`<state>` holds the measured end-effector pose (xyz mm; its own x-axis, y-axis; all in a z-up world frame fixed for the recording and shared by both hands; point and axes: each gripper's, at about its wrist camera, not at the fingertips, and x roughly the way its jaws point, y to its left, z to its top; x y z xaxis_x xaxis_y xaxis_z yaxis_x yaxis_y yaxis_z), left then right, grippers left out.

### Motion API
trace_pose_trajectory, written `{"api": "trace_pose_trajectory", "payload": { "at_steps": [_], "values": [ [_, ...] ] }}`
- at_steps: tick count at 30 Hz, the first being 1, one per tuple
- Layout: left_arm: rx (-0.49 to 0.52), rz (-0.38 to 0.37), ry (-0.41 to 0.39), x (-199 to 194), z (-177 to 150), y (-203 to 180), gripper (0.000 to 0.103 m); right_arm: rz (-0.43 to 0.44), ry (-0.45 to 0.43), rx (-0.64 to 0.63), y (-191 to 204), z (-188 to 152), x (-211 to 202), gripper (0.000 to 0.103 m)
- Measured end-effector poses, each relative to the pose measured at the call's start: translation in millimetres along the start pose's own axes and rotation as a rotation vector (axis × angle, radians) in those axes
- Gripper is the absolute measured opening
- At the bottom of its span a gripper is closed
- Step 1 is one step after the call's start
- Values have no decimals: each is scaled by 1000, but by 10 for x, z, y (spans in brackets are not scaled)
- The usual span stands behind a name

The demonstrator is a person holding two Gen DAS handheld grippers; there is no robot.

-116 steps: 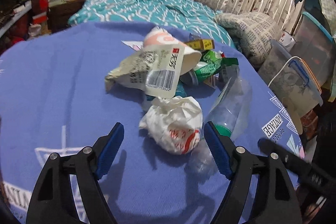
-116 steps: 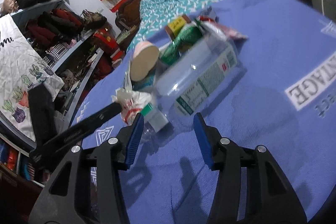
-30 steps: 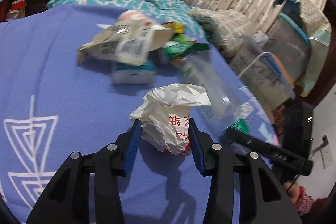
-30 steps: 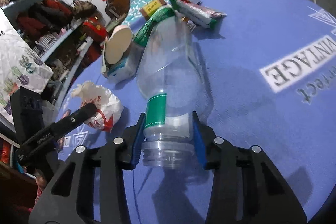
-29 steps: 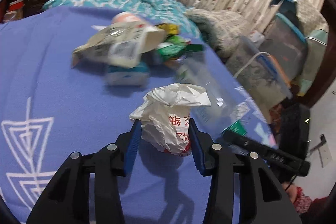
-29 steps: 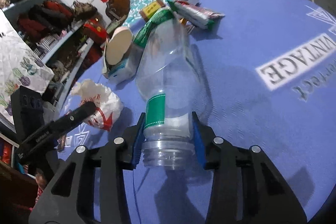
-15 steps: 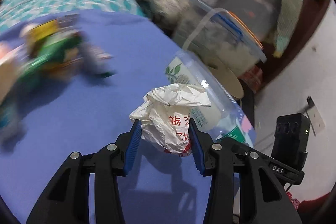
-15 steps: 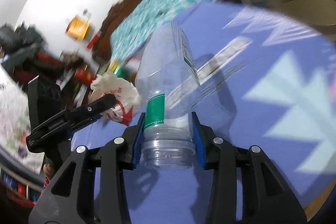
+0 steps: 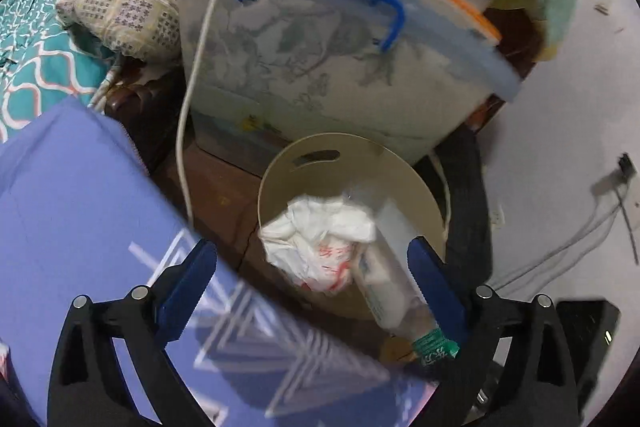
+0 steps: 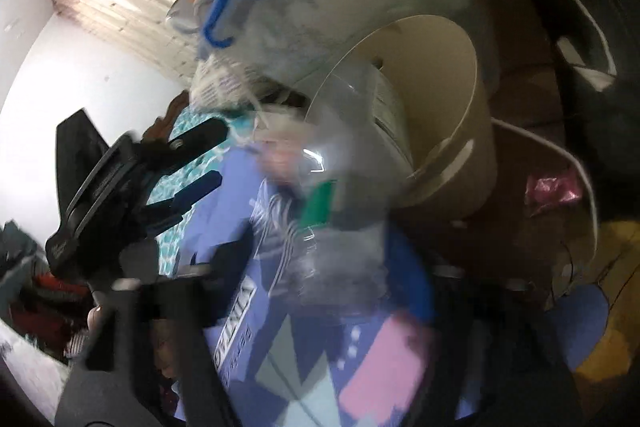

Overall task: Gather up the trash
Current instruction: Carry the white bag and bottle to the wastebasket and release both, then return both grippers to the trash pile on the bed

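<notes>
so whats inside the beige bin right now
In the left wrist view, a crumpled white bag and a clear plastic bottle show at the mouth of the beige bin. Whether they have landed is unclear. They cover the bin's bottom, so anything beneath is hidden.

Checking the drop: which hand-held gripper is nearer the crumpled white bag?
Left. The crumpled white bag lies loose between the just-opened left hand-held gripper. The right hand-held gripper, also just opened, sits beside it.

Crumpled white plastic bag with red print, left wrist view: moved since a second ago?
Yes. The crumpled white plastic bag with red print left the blue tablecloth and now sits over the beige round bin. The left gripper has just been opening; its fingers no longer touch it.
</notes>
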<state>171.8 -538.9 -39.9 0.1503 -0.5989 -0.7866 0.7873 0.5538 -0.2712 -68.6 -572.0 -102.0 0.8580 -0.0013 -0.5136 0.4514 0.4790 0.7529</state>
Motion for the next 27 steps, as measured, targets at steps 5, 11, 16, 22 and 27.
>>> {"api": "trace_pose_trajectory", "payload": {
  "at_steps": [5,11,16,22,27],
  "values": [
    [-40,-42,-52,-328,-223,210,85,2,-122,-127,191,-87,-204,75],
    [-72,27,-129,-1115,-1175,729,85,62,-56,-241,593,-409,-15,69],
    [-123,182,-158,-1708,-2063,1168,85,133,110,-322,1036,-886,352,64],
    [-257,382,-210,-2449,-2963,1785,85,236,326,-462,1747,-1730,743,63],
    [-404,487,-280,-3016,-3519,2247,85,293,501,-583,2242,-2365,955,58]
  ]
}}
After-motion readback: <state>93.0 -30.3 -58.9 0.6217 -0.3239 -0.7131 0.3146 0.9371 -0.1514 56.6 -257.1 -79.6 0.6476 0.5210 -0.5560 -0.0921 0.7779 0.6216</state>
